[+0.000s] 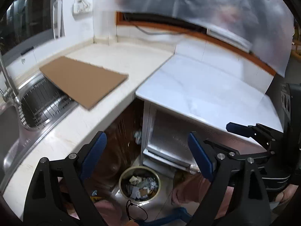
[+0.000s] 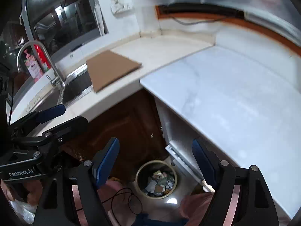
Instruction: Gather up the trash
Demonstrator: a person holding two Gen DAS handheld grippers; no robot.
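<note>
A: Where is the trash sitting?

B: It is lying in the round metal waste bin (image 1: 139,183) on the floor, down between the dark brown wooden cabinet door (image 2: 129,124) and the white appliance (image 1: 169,137) under the pale marble worktop (image 2: 235,94). Scraps of paper and card (image 2: 158,183) are filling the bottom of that bin.

A: And the grippers?

B: The left gripper (image 1: 148,156) is hovering above the bin, its blue-padded jaws standing wide apart with nothing between them. The right gripper (image 2: 156,162) is doing the same: jaws spread wide, empty, the bin showing in the gap below them. Each gripper is also showing at the edge of the other's view, off to the side.

A: What is lying on the worktop itself?

B: A flat brown cardboard sheet (image 1: 84,80) is resting on the cream stone worktop (image 1: 116,56), one corner hanging over the stainless steel sink (image 1: 43,101). A curved steel tap (image 2: 47,62) is standing at the sink, and a pink and red bottle (image 2: 33,66) is standing behind it by the dark window (image 2: 64,17).

A: Anything else on the floor?

B: A thin black cable (image 2: 124,199) is looping just beside the bin, and pink cloth (image 2: 197,205) is showing low in both views; what it belongs to is not clear.
</note>
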